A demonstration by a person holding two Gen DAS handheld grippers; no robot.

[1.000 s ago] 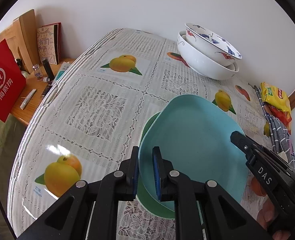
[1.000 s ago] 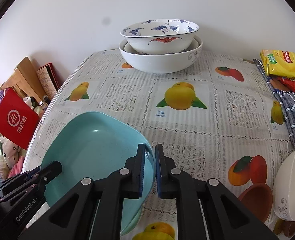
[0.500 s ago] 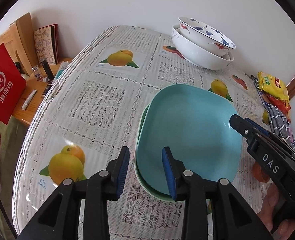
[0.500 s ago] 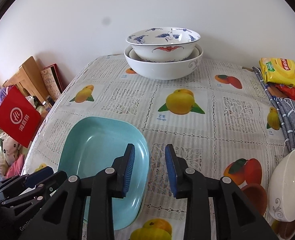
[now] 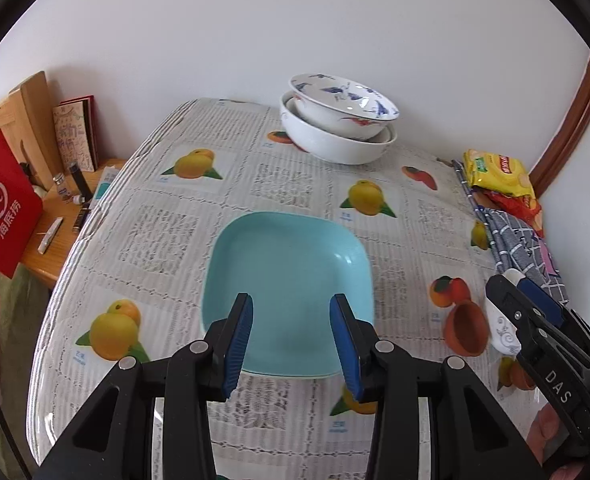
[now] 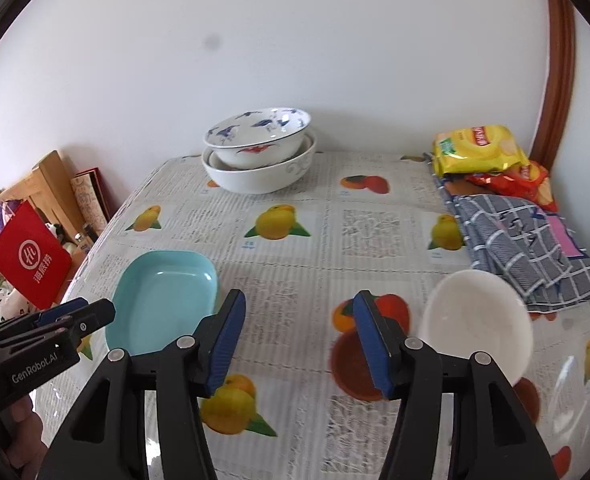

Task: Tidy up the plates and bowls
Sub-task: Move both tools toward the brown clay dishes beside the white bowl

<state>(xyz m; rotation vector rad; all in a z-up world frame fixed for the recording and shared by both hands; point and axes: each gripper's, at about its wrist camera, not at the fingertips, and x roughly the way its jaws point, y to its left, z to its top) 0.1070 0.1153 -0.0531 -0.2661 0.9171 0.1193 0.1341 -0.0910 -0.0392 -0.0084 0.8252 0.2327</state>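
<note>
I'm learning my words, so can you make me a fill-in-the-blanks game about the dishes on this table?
1. The square light-blue plate lies on a ____ plate of the same shape.
2. The blue-patterned white bowl sits inside a plain ____ bowl.
3. The yellow snack packet lies near the table's ____ corner.
4. The small white bowl rests tilted on a ____ bowl.

Missing words: green; white; far right; brown

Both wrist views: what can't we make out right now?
- Green plate under the teal plate: left wrist view shows only a thin pale edge at the front; the teal plate covers the rest.
- Inner white bowl of the far stack: the patterned bowl hides all but its rim.
- Brown dish: the right gripper, jaws opening and empty, covers part.
- Snack packet text: too small.
</note>
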